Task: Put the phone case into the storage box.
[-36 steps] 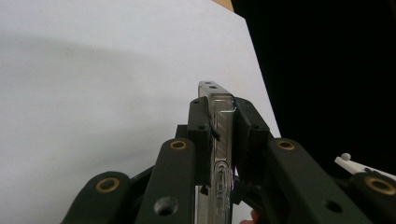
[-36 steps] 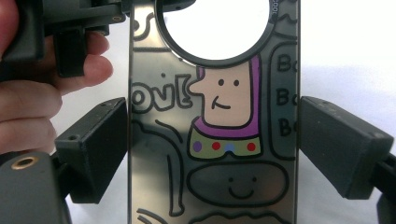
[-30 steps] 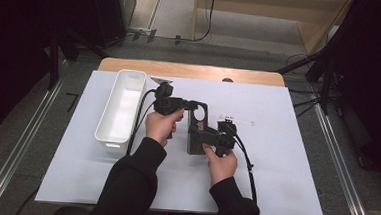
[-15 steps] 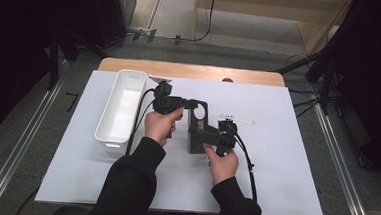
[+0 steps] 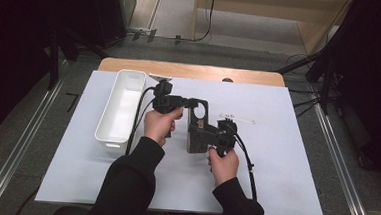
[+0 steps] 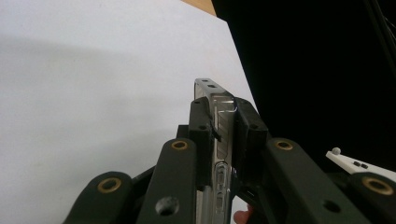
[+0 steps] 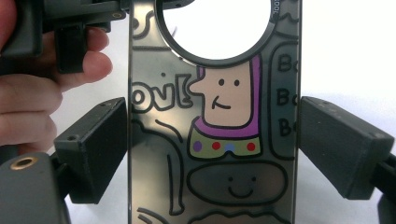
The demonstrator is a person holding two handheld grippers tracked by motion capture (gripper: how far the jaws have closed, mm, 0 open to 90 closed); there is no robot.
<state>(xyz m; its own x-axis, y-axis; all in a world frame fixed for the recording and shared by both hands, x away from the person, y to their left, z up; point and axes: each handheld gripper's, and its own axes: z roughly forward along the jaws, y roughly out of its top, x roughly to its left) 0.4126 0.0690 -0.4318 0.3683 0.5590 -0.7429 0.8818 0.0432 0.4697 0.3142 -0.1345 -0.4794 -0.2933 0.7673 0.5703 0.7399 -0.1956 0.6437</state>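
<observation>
On the white table cover, tray at nine o'clock. The phone case is held mid-table; my left gripper clamps its edge. My right gripper straddles it, jaws spread, left pad touching. Handover step, I judge; next, close right.

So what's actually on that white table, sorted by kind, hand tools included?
Phone case with cartoon drawings: 1
White bin: 1
Small white stick-like piece, too small to identify: 1
Hand-held tools: 2, the left tool shut on the phone case's edge, the right tool open with a jaw either side of it
Total: 5
</observation>
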